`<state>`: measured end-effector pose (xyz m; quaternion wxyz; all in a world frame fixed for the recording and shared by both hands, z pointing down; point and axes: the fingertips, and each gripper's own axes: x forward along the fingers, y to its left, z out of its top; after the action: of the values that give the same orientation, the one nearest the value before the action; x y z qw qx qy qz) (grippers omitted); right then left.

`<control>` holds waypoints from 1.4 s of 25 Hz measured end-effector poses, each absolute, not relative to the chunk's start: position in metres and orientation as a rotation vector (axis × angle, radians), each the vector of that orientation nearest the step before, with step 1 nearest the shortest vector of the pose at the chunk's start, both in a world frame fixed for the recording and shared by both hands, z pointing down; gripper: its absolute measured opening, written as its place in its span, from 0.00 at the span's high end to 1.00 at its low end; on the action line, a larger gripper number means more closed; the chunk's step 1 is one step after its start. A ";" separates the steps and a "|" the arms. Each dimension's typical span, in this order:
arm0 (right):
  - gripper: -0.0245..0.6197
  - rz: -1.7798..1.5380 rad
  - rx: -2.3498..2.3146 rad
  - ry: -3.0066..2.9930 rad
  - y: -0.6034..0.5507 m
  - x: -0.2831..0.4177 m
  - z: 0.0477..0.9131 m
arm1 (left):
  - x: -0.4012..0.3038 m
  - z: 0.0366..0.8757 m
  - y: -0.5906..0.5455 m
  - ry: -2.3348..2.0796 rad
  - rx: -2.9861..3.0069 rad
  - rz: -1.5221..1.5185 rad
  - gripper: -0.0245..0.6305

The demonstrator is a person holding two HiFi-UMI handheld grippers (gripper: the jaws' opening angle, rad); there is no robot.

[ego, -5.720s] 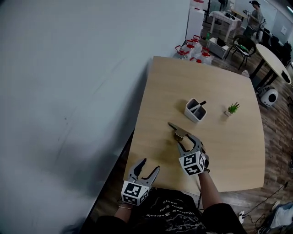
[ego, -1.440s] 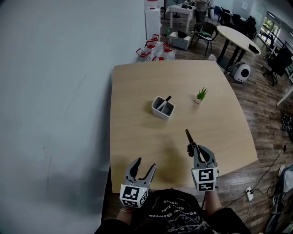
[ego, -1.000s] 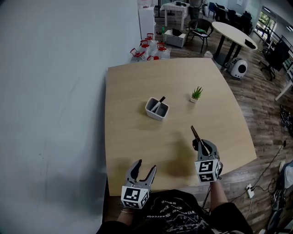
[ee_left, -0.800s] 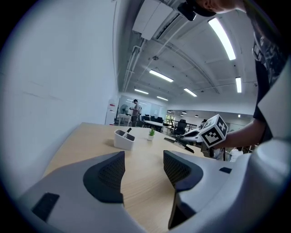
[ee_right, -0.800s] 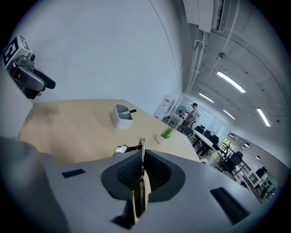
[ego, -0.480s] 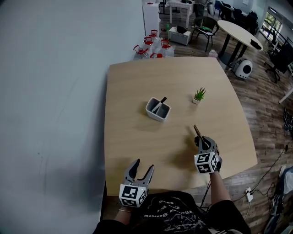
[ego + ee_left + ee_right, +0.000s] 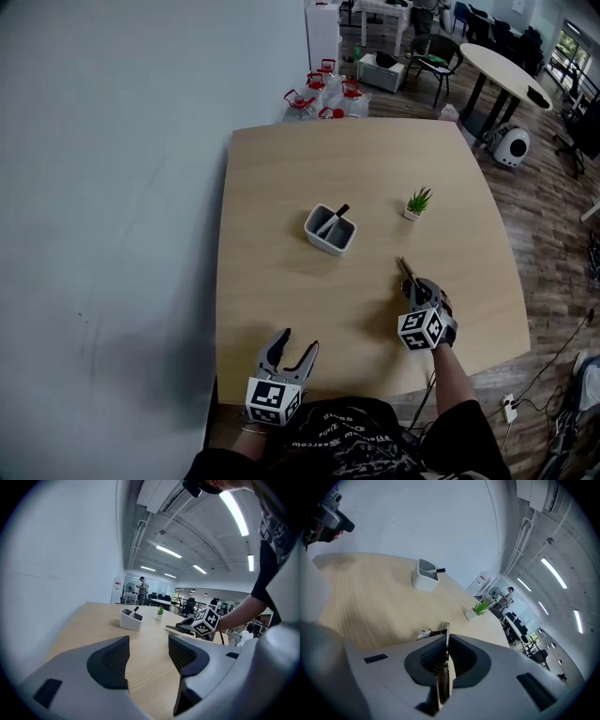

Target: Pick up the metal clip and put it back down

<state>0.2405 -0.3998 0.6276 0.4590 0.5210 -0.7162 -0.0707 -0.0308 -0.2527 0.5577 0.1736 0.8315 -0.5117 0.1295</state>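
Note:
My right gripper (image 7: pixel 412 287) is shut on the metal clip (image 7: pixel 405 269), a thin dark strip that sticks out past the fingertips, low over the right part of the wooden table (image 7: pixel 281 187). In the right gripper view the clip (image 7: pixel 445 634) stands edge-on between the pads, and its silvery end (image 7: pixel 424 633) points at the tabletop. Whether it touches the wood I cannot tell. My left gripper (image 7: pixel 292 349) hangs open and empty at the table's near edge. Its view shows its jaws apart (image 7: pixel 147 656), with the right gripper's marker cube (image 7: pixel 205 621) and the clip (image 7: pixel 177 629) beyond them.
A white pen holder (image 7: pixel 330 231) with a black pen stands mid-table, and a small potted plant (image 7: pixel 418 202) is to its right. A blank wall runs along the left. Water bottles (image 7: pixel 323 92), a round table (image 7: pixel 511 80) and chairs lie beyond the far edge.
My right gripper has sunk toward the tabletop with the clip still in it and has rolled a little. The left gripper stays open at the near edge.

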 end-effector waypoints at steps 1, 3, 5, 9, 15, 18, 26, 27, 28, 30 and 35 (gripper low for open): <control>0.94 -0.174 1.284 -1.758 -0.402 0.242 0.630 | -0.032 0.559 -0.253 -1.453 2.352 0.371 0.56; 0.94 -0.169 1.280 -1.749 -0.405 0.245 0.635 | -0.032 0.560 -0.254 -1.455 2.348 0.379 0.56; 0.94 -0.165 1.271 -1.742 -0.406 0.247 0.640 | -0.032 0.562 -0.255 -1.458 2.346 0.386 0.56; 0.94 -0.175 1.269 -1.729 -0.407 0.248 0.645 | -0.035 0.562 -0.257 -1.470 2.338 0.389 0.56; 0.93 -0.170 1.266 -1.743 -0.407 0.246 0.646 | -0.037 0.563 -0.257 -1.479 2.327 0.393 0.56; 0.87 -0.131 1.238 -1.775 -0.403 0.240 0.651 | -0.041 0.564 -0.255 -1.495 2.317 0.398 0.56; 0.59 -0.014 1.185 -1.851 -0.396 0.228 0.658 | -0.055 0.563 -0.256 -1.546 2.295 0.405 0.56; 0.55 0.002 1.184 -1.861 -0.396 0.227 0.657 | -0.055 0.562 -0.256 -1.546 2.297 0.404 0.56; 0.53 0.016 1.187 -1.871 -0.395 0.225 0.656 | -0.055 0.561 -0.256 -1.545 2.300 0.402 0.56; 0.52 0.039 1.200 -1.898 -0.392 0.222 0.648 | -0.052 0.558 -0.254 -1.537 2.310 0.393 0.56; 0.51 0.119 1.277 -2.002 -0.376 0.212 0.618 | -0.042 0.551 -0.249 -1.501 2.352 0.360 0.56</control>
<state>0.2124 -0.3757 0.6181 0.3729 0.4985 -0.7812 0.0463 -0.0424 -0.2487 0.5511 0.1632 0.8248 -0.5265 0.1263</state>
